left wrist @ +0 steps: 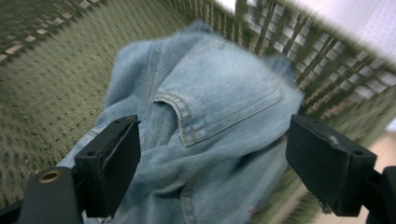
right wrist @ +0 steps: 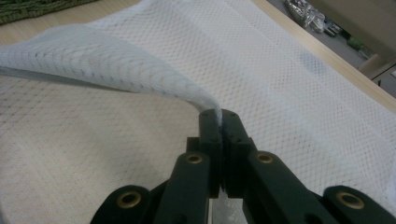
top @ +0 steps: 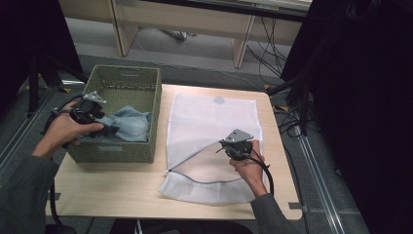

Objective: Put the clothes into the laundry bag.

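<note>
A white mesh laundry bag lies flat on the wooden table, its zipped mouth gaping toward the front. My right gripper is shut on the upper edge of that mouth and holds it lifted; in the right gripper view the mesh bag rises into the pinched jaws of my right gripper. A light blue denim garment lies in the green woven basket. My left gripper is open just above the denim garment, jaws wide apart on either side of the left gripper.
The basket stands on the table's left half, its right wall close to the bag. Bare tabletop runs along the front edge. Beyond the table are a pale bench, floor cables and dark stands on both sides.
</note>
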Motion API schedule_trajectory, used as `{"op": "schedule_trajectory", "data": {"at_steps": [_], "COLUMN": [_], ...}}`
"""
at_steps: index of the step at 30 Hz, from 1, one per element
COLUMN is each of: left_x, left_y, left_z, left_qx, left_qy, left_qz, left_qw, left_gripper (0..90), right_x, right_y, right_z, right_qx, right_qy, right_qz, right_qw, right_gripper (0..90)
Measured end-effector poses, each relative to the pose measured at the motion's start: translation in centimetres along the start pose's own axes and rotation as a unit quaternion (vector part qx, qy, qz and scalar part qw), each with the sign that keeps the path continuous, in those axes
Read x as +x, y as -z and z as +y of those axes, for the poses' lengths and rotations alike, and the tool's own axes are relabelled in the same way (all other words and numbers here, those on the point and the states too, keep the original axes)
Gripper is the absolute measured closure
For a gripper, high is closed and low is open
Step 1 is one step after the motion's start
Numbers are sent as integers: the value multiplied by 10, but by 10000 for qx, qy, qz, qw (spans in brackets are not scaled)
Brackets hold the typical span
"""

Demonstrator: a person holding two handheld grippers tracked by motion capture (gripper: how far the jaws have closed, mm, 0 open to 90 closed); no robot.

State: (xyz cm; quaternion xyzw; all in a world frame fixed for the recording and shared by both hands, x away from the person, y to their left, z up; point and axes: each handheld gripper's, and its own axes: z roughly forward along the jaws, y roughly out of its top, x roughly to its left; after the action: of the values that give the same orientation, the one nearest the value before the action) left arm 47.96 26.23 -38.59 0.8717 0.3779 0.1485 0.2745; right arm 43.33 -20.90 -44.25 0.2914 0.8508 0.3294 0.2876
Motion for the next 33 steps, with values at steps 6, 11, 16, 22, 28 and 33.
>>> {"op": "schedule_trajectory", "data": {"at_steps": [6,11,16,22,28,33], "left_x": [11,20,23,16,14,33], "left_y": [-34,-60,-75,-103,-102,-84], "left_z": [15,23,23,16,25,25], "left_qx": [860,1178,1221,1712,1762,594], "left_qy": [-449,-496,-321,-367,138,1174], "left_qz": [-16,-138,-522,-657,-405,985], "left_qw": [9953,9917,9906,9824,9834,9864], "left_gripper": [181,162,141,54,446,671], "right_x": [3,3,3,3,3,2], "right_y": [-1,-2,-2,-2,-2,-3], "right_z": [-1,-2,-3,-3,-3,-3], "right_qx": [103,118,131,184,165,73], "right_qy": [-137,-116,-126,-58,-65,23], "right_qz": [64,120,127,112,72,7], "right_qw": [9998,9998,9998,9998,9998,10000], "right_gripper": [897,896,895,894,895,895]}}
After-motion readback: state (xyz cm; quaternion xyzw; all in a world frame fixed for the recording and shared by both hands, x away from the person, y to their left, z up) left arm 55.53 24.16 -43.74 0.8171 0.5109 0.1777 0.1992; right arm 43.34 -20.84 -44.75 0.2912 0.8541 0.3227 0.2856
